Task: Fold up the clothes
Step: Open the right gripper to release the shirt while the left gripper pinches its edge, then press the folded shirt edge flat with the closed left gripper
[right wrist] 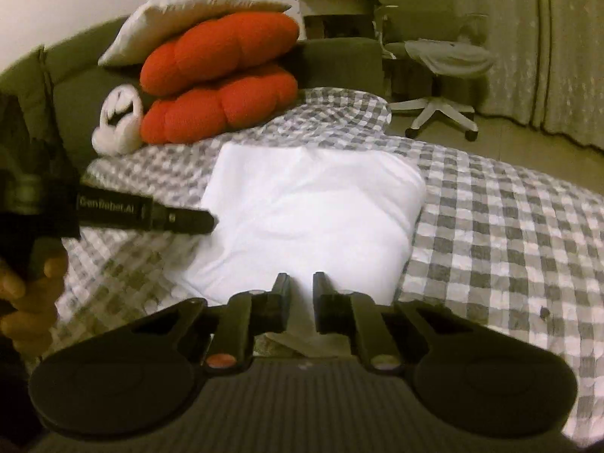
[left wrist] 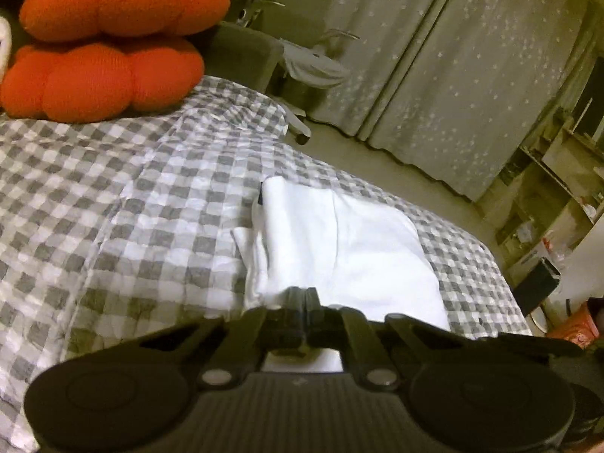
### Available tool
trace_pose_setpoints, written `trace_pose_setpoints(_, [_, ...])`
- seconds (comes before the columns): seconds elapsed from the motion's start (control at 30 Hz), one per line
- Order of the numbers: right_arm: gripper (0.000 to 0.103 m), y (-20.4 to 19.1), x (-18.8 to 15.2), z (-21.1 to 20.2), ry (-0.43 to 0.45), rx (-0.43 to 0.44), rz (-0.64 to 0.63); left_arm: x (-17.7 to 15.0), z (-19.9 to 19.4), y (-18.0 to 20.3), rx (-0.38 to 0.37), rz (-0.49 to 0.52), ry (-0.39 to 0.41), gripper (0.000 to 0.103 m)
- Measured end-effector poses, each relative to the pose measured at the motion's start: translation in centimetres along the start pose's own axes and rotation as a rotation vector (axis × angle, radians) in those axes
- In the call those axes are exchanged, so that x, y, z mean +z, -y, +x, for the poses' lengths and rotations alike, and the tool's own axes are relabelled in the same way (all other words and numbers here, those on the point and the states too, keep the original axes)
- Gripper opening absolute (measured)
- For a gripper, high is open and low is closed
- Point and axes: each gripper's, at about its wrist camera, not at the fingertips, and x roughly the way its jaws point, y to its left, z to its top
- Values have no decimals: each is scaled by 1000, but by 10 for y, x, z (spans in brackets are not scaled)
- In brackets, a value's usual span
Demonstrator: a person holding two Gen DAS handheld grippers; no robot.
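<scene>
A folded white garment (left wrist: 351, 241) lies on the grey-and-white checked bedspread (left wrist: 113, 196). My left gripper (left wrist: 305, 294) is shut, its tips at the garment's near edge; whether cloth is pinched between them is hidden. In the right wrist view the same garment (right wrist: 309, 211) lies flat as a rough rectangle. My right gripper (right wrist: 302, 283) is open, its fingertips just over the garment's near edge, nothing between them. The left gripper (right wrist: 209, 221) comes in from the left, its tip at the garment's left edge.
Two stacked red cushions (right wrist: 219, 75) with a beige pillow (right wrist: 181, 15) and a white plush toy (right wrist: 117, 120) sit at the bed's head. A white office chair (right wrist: 441, 87) stands beyond the bed by curtains (left wrist: 453, 56). Shelves (left wrist: 547, 196) stand at right.
</scene>
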Motion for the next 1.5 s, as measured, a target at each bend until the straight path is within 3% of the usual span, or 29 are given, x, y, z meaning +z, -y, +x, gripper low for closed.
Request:
trace_pose_setpoints(0.23, [11, 11, -3, -3, -43, 10, 40, 1, 1, -3, -7, -8, 10, 3])
trace_pose_setpoints(0.33, [0, 15, -4, -5, -62, 15, 57, 3, 3, -7, -16, -17, 10, 3])
trace_pose_setpoints(0.47, [0, 21, -6, -3, -86, 25, 105, 7, -10, -11, -71, -54, 39, 3])
trace_pose_setpoints(0.6, [0, 20, -6, -5, -81, 23, 97, 4, -22, 0, -89, 9, 84, 5])
trace_pose_setpoints(0.73, [0, 22, -7, -6, -79, 27, 103, -6, -14, 18, -116, 119, 25, 5])
trace_pose_setpoints(0.83, [0, 23, -6, -7, -75, 28, 97, -10, 3, 21, -4, 207, -34, 3])
trace_pose_setpoints(1.0, [0, 23, -3, -14, -21, 37, 85, -2, 7, -5, -75, 66, -69, 3])
trace_pose_setpoints(1.1, [11, 23, 2, -20, 38, 46, 93, -6, 6, -9, -91, 48, -79, 3])
trace_pose_setpoints(1.27, [0, 27, 2, -6, -9, 35, 121, -6, 6, -7, -98, 36, -82, 3])
trace_pose_setpoints(1.33, [0, 30, 1, -6, -19, 41, 140, -3, -1, -6, -105, 7, -52, 3])
trace_pose_setpoints(1.43, [0, 23, -2, -7, -16, 19, 107, 2, -12, 6, -84, 74, 39, 5])
trace_pose_setpoints(1.5, [0, 19, -2, -7, -12, 6, 99, 4, -8, 9, -60, 81, 60, 5])
